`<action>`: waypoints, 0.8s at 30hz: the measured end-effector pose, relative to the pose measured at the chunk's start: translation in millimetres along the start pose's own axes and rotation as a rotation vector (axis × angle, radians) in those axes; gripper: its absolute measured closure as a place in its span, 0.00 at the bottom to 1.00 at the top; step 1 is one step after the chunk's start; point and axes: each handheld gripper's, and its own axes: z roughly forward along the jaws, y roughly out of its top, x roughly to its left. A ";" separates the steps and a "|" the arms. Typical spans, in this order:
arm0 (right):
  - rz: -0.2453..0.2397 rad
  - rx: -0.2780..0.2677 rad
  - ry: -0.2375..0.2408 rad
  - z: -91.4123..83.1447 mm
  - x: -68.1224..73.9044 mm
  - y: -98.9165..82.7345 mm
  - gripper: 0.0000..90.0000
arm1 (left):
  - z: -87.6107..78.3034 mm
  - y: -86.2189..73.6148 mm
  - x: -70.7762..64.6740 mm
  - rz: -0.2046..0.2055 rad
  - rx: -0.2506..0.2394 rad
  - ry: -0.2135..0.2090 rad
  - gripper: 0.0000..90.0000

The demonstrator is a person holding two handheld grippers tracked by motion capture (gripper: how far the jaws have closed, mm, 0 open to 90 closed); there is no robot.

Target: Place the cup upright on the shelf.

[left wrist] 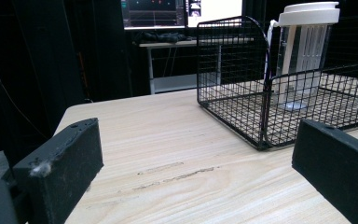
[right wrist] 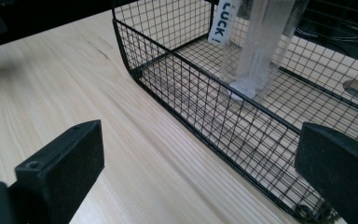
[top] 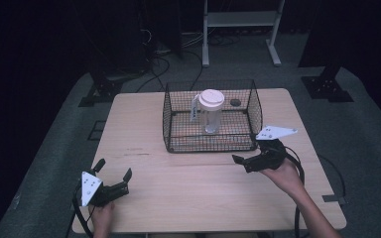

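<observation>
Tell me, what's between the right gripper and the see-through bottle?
The black wire basket's front wall. In the right gripper view, the mesh stands between the open jaws and the bottle inside.

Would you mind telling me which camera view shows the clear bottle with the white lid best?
The left gripper view: the bottle stands side-on in the wire basket, visible from lid to base. The high view shows it small from above. The right gripper view shows its lower body and a tag; the lid is cropped.
</observation>
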 end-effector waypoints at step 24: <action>0.048 0.000 -0.027 -14.9 -9.2 -30.9 0.01 | 0.1 0.0 -0.5 0.006 0.002 0.001 0.01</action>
